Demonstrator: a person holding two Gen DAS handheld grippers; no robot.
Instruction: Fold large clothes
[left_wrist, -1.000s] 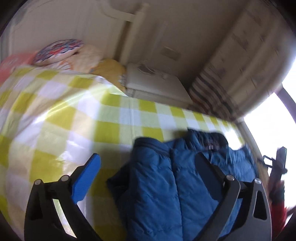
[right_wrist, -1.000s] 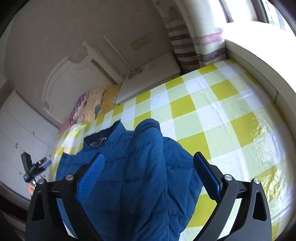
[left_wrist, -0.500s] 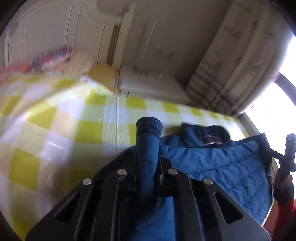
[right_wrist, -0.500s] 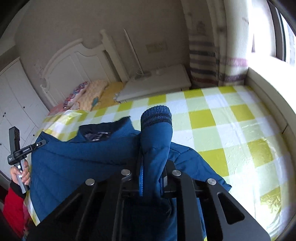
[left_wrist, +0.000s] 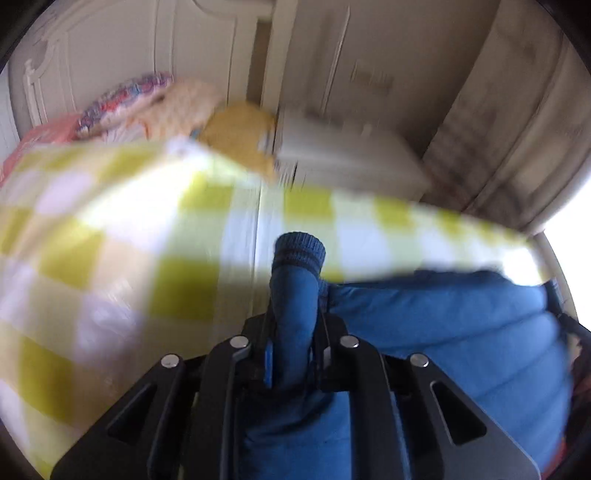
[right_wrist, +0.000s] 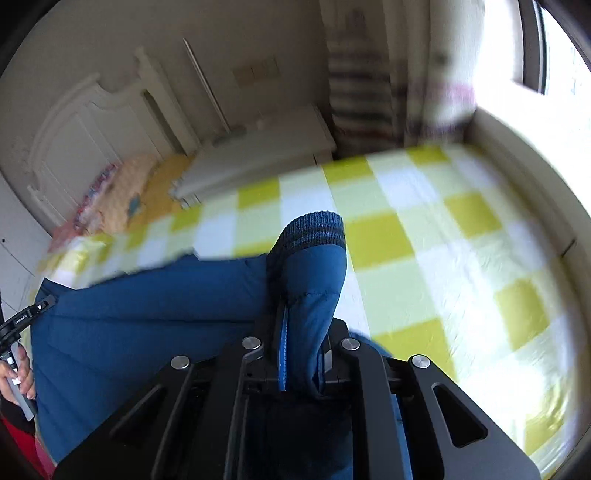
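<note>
On top of the yellow-and-white checked bedspread, a blue padded jacket, spread broadly, with two sleeves lifted off it. Left gripper clenched on one sleeve, the sleeve running lengthwise out between the fingers, its ribbed cuff pointing away from the camera toward the far wall. Right gripper likewise clamped on the other sleeve, long axis along the fingers, ribbed cuff at the far end, tilted slightly to the right. A second ago both pairs of fingers spread wide above the jacket with nothing pinched; half a second ago already closed on the sleeves; left jaws since eased open a trifle, sleeve still pinched between them. Jacket body now stretched flatter and lower in both views than before, collar no longer plainly visible. Beyond the bed, a white headboard, a heap of patterned pillows, a white bedside cabinet, striped curtains by a bright window. At the right view's left edge, a hand on a grip handle. Surroundings smeared by blur.
</note>
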